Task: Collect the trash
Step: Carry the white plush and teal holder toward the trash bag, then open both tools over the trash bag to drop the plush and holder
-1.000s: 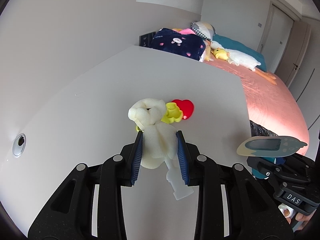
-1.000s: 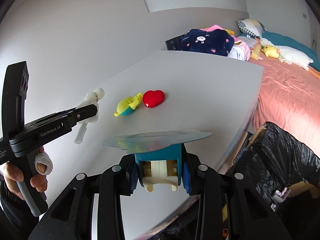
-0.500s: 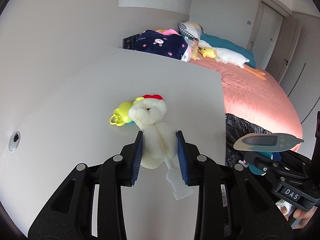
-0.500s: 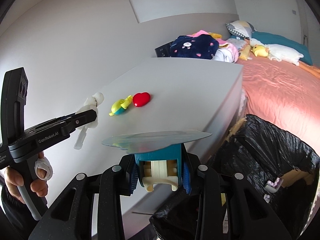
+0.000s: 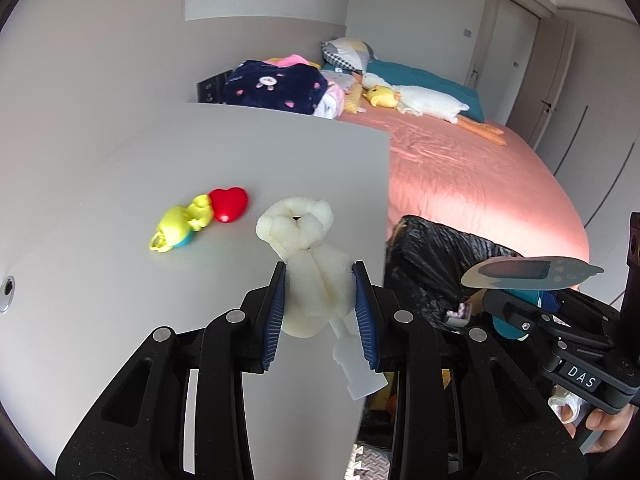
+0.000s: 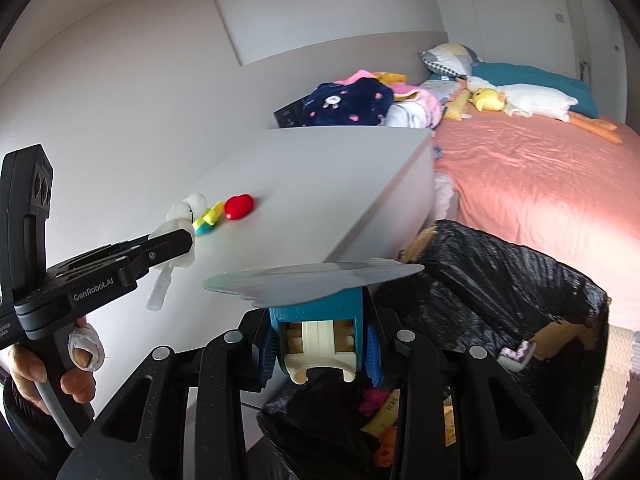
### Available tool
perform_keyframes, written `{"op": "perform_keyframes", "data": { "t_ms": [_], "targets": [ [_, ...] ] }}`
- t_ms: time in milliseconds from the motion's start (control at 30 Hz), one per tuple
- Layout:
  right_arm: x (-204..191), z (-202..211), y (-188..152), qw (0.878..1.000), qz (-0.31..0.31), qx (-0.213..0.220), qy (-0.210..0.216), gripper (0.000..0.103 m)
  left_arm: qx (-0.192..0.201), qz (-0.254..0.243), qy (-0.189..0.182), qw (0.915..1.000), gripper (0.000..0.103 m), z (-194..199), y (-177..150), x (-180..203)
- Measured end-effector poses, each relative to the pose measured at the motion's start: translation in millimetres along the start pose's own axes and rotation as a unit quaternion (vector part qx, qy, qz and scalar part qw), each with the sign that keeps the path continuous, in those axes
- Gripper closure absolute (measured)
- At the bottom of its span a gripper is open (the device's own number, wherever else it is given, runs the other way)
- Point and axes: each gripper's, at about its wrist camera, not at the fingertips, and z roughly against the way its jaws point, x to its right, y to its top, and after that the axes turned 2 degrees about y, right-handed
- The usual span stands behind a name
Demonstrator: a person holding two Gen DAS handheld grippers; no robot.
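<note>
the left gripper (image 5: 319, 300) is closed on a cream foam toy (image 5: 306, 276), its blue pads (image 5: 276, 312) pressing into the soft body from both sides. the foam piece is off-white and spongy, with a knotted, ring-like lump at the far end and a fatter body between the jaws; a thin translucent white plastic stem (image 5: 356, 364) hangs from its underside. it is held in the air above the white table (image 5: 120, 280), near the table's right edge. in the right wrist view the same foam toy (image 6: 180, 216) shows beside the left gripper's black finger.

the right gripper (image 6: 320, 344) is clamped on a teal plastic toy (image 6: 320, 312) with a cream inner piece and a flat, pale blue, cloud-edged plate on top. it hangs off the table's edge, over the black trash bag (image 6: 520, 280), whose mouth is open and holds colourful scraps. the left wrist view shows this toy (image 5: 532, 276) from the side, beside the bag (image 5: 432, 264).

on the table lie a red heart-shaped toy (image 5: 229, 204) and a yellow-green toy (image 5: 180, 228), touching each other. beyond the table is a bed with a pink sheet (image 5: 472, 176), with a white goose plush (image 5: 428, 102) on it.
</note>
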Motion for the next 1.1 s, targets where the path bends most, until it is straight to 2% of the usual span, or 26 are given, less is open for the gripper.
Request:
{"op": "perform_keyframes", "data": {
  "t_ms": [300,533,600,633,667,700,733,800,1100],
  "targets": [
    [34,21,-5,0.999,-0.024,0.011,-0.026,0.067,-0.01,-0.031,-0.023,0.9992,0.071,-8,-3,41],
    [61,32,-7,0.997,-0.044,0.01,-0.062,0.067,-0.023,-0.067,-0.044,0.9965,0.071,-18,-7,73],
    [67,35,-7,0.996,-0.046,0.005,-0.078,0.066,-0.032,-0.081,-0.058,0.9945,0.065,-18,-11,81],
    [70,36,-7,0.994,-0.047,-0.002,-0.094,0.051,-0.044,-0.096,-0.075,0.9916,0.058,-19,-13,87],
    [73,37,-6,0.992,-0.049,-0.006,-0.113,0.039,-0.056,-0.109,-0.089,0.9885,0.033,-20,-15,93],
    [75,38,-6,0.99,-0.052,-0.007,-0.134,0.017,-0.063,-0.115,-0.094,0.9869,0.01,-21,-17,97],
    [78,41,-6,0.987,-0.054,0.001,-0.152,0.014,-0.061,-0.119,-0.1,0.9858,0.007,-19,-19,101],
    [83,45,-7,0.985,-0.06,0.007,-0.163,0.014,-0.051,-0.128,-0.108,0.9845,0.007,-16,-21,106],
    [98,53,-8,0.984,-0.083,0.025,-0.158,0.014,-0.058,-0.116,-0.089,0.9875,0.007,-18,-18,99]
  ]
}}
